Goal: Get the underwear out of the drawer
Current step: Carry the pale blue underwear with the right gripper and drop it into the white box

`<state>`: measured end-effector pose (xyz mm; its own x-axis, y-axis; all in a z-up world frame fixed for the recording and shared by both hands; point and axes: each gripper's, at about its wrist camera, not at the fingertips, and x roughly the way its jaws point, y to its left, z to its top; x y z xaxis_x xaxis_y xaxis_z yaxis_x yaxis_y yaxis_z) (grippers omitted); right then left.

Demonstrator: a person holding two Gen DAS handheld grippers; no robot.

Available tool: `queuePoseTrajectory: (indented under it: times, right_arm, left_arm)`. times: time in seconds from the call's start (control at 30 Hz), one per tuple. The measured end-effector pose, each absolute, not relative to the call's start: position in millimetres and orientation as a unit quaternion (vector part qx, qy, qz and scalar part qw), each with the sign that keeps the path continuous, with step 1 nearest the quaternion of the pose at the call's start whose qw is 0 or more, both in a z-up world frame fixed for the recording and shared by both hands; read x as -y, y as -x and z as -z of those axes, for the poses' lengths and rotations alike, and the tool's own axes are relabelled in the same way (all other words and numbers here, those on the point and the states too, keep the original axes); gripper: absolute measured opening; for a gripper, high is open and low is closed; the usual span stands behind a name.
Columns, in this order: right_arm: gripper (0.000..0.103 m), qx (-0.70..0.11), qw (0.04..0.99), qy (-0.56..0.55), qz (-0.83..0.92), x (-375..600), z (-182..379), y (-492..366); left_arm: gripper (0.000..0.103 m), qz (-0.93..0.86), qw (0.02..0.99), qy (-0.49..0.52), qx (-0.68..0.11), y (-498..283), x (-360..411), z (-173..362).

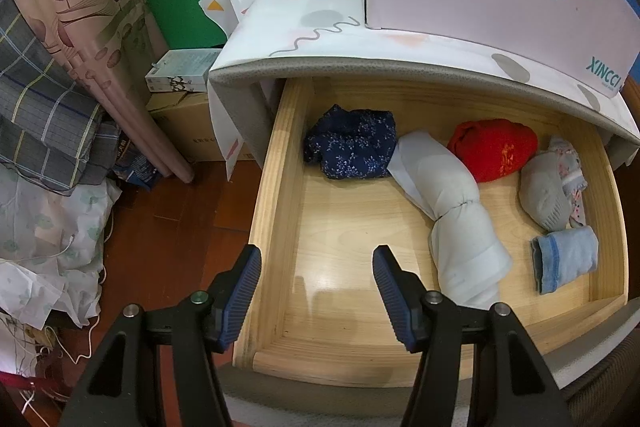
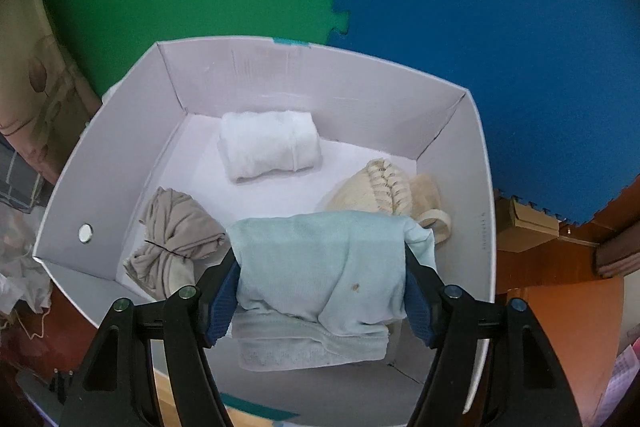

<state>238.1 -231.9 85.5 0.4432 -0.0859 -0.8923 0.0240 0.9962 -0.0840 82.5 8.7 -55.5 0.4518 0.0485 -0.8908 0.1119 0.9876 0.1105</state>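
The white box (image 2: 460,131) on the cloth-covered cabinet top (image 1: 320,23) carries teal lettering reading XINCCI, seen mirrored and partly cut off in the left wrist view, with smaller print below it too small to read. Beneath it the open wooden drawer (image 1: 280,187) holds rolled underwear: a long white roll (image 1: 448,203), a navy floral one (image 1: 352,147), a red one with gold marking that cannot be read (image 1: 494,149), a grey one (image 1: 544,195) and a light blue one (image 1: 564,259), while the left gripper (image 1: 316,291) hovers over the drawer's front corner, jaws apart and empty. Over the box, the right gripper (image 2: 322,291) has its jaws around a pale blue folded pair (image 2: 320,267), its lower edge hidden behind the fingers, above a white roll (image 2: 268,147), a cream piece (image 2: 384,187) and a beige one (image 2: 176,239).
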Motion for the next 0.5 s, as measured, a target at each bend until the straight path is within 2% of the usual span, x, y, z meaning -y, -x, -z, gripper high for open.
queuePoseTrajectory:
  times: [0.27, 0.5]
  right_arm:
    - [0.078, -0.53, 0.847, 0.026, 0.033, 228, -79, -240]
    - [0.081, -0.514, 0.857, 0.028, 0.027, 225, -98, -231]
  left_arm:
    - [0.06, 0.018, 0.848, -0.078, -0.524, -83, -8, 56]
    - [0.06, 0.018, 0.848, -0.078, -0.524, -82, -8, 56]
